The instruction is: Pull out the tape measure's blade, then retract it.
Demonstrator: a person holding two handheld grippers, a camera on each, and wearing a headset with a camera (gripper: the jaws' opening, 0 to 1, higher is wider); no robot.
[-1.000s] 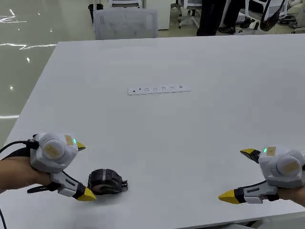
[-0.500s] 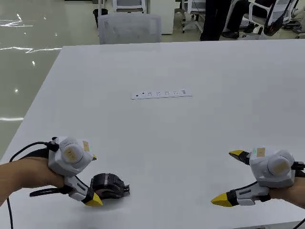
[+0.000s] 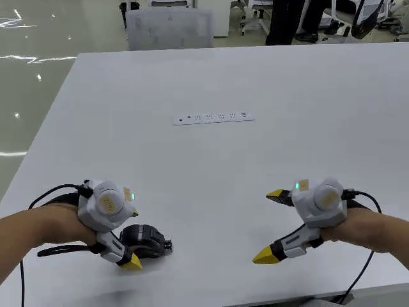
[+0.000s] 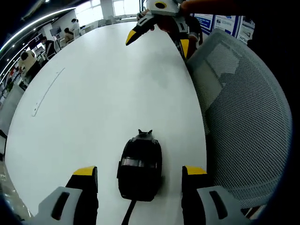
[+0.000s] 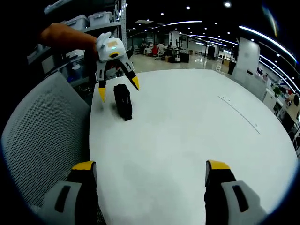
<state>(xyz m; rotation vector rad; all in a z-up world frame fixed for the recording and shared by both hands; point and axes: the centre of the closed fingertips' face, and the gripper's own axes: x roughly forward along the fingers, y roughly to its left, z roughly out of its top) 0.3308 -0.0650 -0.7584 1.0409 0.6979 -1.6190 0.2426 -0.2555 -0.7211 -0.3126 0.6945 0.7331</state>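
Black, rounded tape measure lies between the wide jaws of the left hand-held gripper.

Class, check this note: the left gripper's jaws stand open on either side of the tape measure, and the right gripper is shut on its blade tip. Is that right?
Not the right gripper: the right gripper view shows its jaws open over the table, apart from the tape measure. The left gripper does have its jaws open either side of it.
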